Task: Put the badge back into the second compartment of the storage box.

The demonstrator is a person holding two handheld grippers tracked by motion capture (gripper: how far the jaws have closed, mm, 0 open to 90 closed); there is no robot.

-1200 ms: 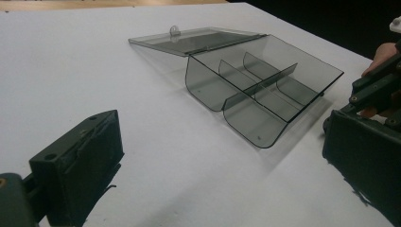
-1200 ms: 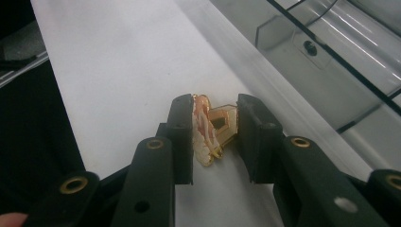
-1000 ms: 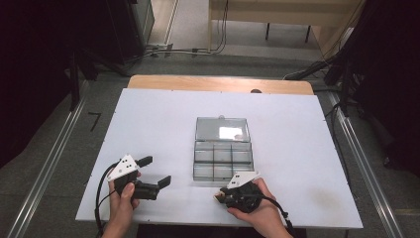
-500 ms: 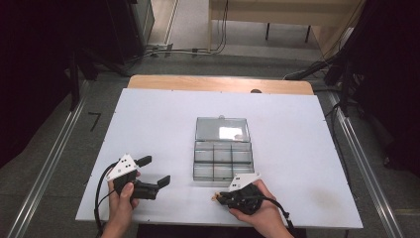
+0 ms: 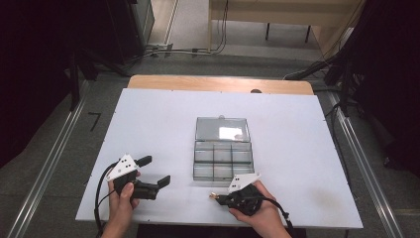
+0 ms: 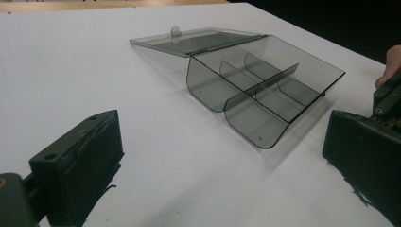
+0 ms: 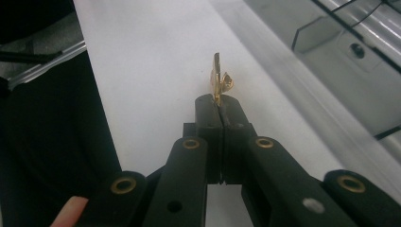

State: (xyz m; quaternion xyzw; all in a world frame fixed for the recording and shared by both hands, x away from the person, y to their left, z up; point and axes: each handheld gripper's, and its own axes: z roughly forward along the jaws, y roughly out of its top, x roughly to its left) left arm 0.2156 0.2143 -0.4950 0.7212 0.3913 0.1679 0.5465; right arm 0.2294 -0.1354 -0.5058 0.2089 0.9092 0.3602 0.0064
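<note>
Now the pick-up is done: the right gripper, just in front of the clear compartment box, has just been closing and pinches a small gold piece. Next comes carrying it over an open compartment. Left of the box, the left gripper waits with jaws wide, as before.

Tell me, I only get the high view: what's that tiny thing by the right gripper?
Observer: The right gripper has its jaws shut on a small gold metal piece, which pokes out past the tips.
Child: Is anything in the box?
Observer: In the left gripper view the clear box has bare compartments, with its lid lying flat open behind.
Child: And the left gripper?
Observer: The left gripper has its jaws wide apart with only table between them.
</note>
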